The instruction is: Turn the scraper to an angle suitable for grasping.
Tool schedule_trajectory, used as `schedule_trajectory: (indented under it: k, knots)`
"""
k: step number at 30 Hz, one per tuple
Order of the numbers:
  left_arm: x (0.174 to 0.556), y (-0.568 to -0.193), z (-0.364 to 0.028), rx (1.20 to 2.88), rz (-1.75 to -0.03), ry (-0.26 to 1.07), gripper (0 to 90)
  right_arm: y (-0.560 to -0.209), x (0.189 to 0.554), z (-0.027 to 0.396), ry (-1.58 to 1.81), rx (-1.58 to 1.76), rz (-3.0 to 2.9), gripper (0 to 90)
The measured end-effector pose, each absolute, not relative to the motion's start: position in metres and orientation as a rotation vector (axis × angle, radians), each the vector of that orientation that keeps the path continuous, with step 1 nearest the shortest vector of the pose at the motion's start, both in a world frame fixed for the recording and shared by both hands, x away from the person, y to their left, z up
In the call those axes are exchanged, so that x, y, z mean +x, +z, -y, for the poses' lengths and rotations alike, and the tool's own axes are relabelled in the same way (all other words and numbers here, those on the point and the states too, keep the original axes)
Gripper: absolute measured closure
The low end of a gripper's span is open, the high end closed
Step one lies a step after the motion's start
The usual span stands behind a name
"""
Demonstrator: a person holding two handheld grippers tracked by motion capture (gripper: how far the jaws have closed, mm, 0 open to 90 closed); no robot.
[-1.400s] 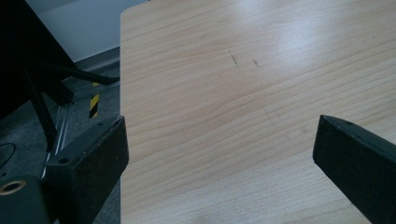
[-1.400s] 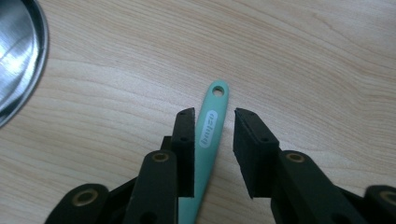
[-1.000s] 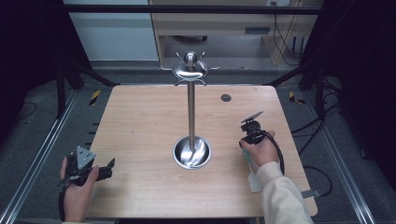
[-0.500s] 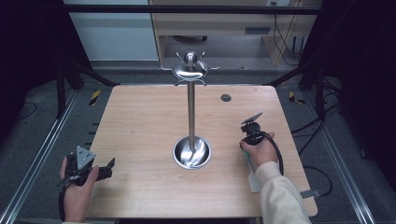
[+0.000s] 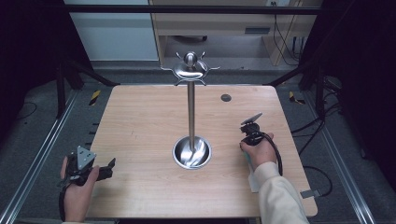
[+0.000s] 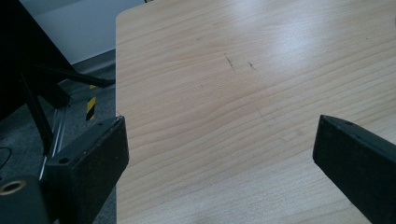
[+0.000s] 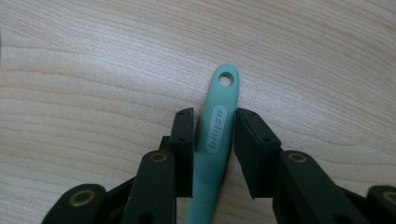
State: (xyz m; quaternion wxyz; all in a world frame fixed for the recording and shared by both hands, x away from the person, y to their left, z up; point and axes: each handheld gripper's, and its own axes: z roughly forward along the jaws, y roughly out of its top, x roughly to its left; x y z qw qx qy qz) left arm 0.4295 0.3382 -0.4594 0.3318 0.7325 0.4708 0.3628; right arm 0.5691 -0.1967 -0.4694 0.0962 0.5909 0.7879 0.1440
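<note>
A mint-green utensil handle (image 7: 219, 100) with a hanging hole at its tip lies flat on the wooden table (image 7: 93, 70). My right gripper (image 7: 215, 114) straddles it, and its jaws have just been closing. Thin gaps still show on both sides, so the pads do not press on it. From above, the right gripper (image 5: 250, 135) sits at the table's right, with the utensil's pale end (image 5: 252, 179) under the sleeve. My left gripper (image 6: 219, 140) stands open over bare wood, and from above the left gripper (image 5: 109, 169) is at the near left corner.
A tall metal stand (image 5: 191, 112) rises from a shiny bowl base (image 5: 191, 151) at mid-table, with several hooks around its top (image 5: 190, 70). A small dark disc (image 5: 226, 97) lies at the far right. The table edge (image 6: 116, 70) is close on the left gripper's left.
</note>
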Motion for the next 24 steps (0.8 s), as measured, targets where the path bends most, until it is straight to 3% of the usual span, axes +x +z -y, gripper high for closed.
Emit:
schedule_trajectory:
  k: [12, 24]
  knots:
    - [0.43, -0.46, -0.338, 1.92, -1.228, 0.943, 3.3, -0.464, 0.565, 0.197, 0.476, 1.735, -2.324, 74.0]
    - [0.43, -0.46, -0.338, 1.928, -1.225, 0.938, 3.2, -0.421, 0.549, 0.192, 0.615, 1.599, -2.296, 74.3]
